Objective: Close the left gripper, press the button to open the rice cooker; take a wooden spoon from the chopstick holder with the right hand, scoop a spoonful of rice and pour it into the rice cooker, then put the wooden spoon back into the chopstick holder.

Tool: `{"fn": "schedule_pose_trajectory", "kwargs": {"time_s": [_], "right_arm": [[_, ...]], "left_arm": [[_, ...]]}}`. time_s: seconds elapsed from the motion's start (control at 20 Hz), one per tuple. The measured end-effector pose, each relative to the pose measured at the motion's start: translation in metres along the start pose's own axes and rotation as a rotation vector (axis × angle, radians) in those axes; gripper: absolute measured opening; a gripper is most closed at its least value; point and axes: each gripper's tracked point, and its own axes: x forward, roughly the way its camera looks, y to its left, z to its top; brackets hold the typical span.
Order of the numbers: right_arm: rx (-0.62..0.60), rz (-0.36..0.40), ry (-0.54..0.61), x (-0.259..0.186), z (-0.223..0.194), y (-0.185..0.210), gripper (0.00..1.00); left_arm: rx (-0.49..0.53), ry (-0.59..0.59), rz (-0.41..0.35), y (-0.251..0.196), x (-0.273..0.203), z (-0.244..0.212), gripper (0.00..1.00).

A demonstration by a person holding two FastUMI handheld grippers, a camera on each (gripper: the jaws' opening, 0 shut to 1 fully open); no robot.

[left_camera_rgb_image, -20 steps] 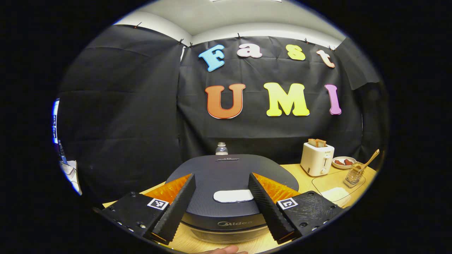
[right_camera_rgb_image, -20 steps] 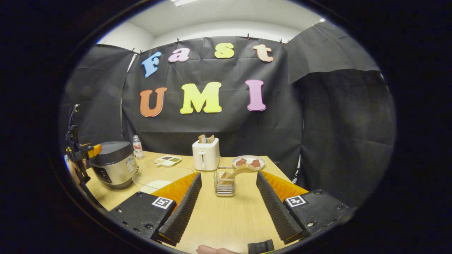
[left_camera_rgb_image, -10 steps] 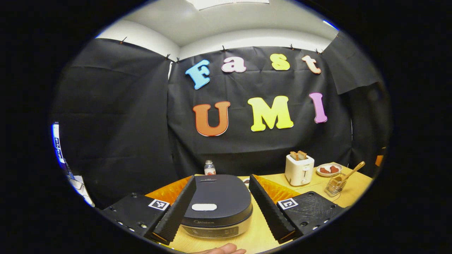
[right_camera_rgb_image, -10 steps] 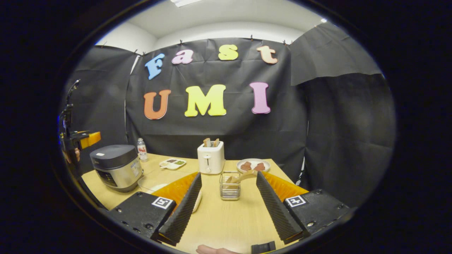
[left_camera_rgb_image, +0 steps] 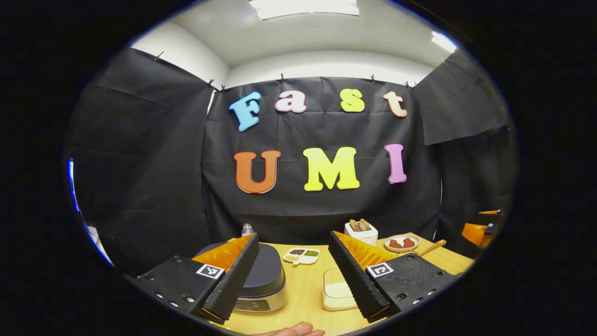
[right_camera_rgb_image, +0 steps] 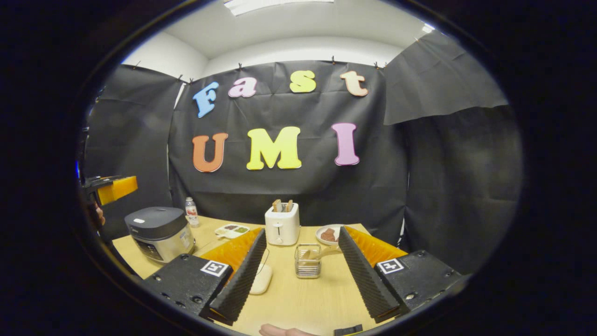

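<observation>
While both tongs, the left tongs [left_camera_rgb_image: 291, 275] and right tongs [right_camera_rgb_image: 301, 275], gape wide, the lidded rice cooker [left_camera_rgb_image: 263, 280] sits below the left fingers; closing them comes next, I judge.

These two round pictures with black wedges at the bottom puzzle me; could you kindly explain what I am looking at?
There is no robot here. A person holds a two-finger tool in each hand, and a fisheye camera rides on each tool, looking forward along its fingers.

In the left gripper view, the left gripper has its fingers spread and holds nothing. Past them on the wooden table stand the rice cooker, lid shut, a shallow white dish and a divided snack tray.

In the right gripper view, the right gripper is open too and empty. Between its fingers stands the wire chopstick holder with the wooden spoon in it. Behind are a toaster with bread, a plate of food and a bottle. The other tool appears at that view's left edge.
</observation>
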Motion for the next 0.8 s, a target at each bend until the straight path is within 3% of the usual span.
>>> {"fn": "schedule_pose_trajectory", "kwargs": {"time_s": [0.05, 0.15, 0.2, 0.35, 0.4, 0.5, 0.55, 0.6, 0.7, 0.75, 0.8], "right_arm": [[-0.007, 0.003, -0.001, -0.001, 0.002, 0.001, 1.00], [-0.022, 0.007, -0.002, -0.003, 0.003, 0.002, 0.94], [-0.027, 0.003, 0.000, -0.004, 0.003, 0.000, 1.00], [-0.037, -0.011, 0.003, -0.005, 0.006, -0.008, 1.00], [-0.037, -0.023, 0.007, -0.005, 0.007, -0.013, 0.94], [-0.019, -0.037, 0.008, -0.006, 0.013, -0.020, 0.94], [-0.006, -0.044, 0.008, -0.006, 0.018, -0.022, 1.00], [0.005, -0.048, 0.007, -0.005, 0.022, -0.025, 0.95], [0.023, -0.053, -0.003, -0.003, 0.035, -0.027, 0.95], [0.028, -0.056, -0.010, -0.004, 0.042, -0.027, 0.95], [0.031, -0.060, -0.019, -0.004, 0.048, -0.027, 1.00]], "left_arm": [[-0.022, 0.019, -0.032, -0.015, 0.001, -0.007, 0.89], [-0.028, 0.058, -0.054, -0.031, 0.003, -0.018, 0.94], [-0.012, 0.071, -0.057, -0.037, 0.003, -0.022, 0.94], [0.043, 0.078, -0.056, -0.047, 0.003, -0.024, 0.94], [0.057, 0.075, -0.051, -0.049, 0.003, -0.022, 0.94], [0.073, 0.075, -0.038, -0.050, 0.002, -0.018, 0.94], [0.074, 0.077, -0.034, -0.050, 0.001, -0.016, 0.94], [0.074, 0.077, -0.035, -0.051, 0.000, -0.013, 0.93], [0.068, 0.066, -0.030, -0.048, -0.003, -0.007, 0.93], [0.065, 0.062, -0.028, -0.046, -0.004, -0.005, 1.00], [0.064, 0.059, -0.025, -0.043, -0.004, -0.003, 0.94]]}}
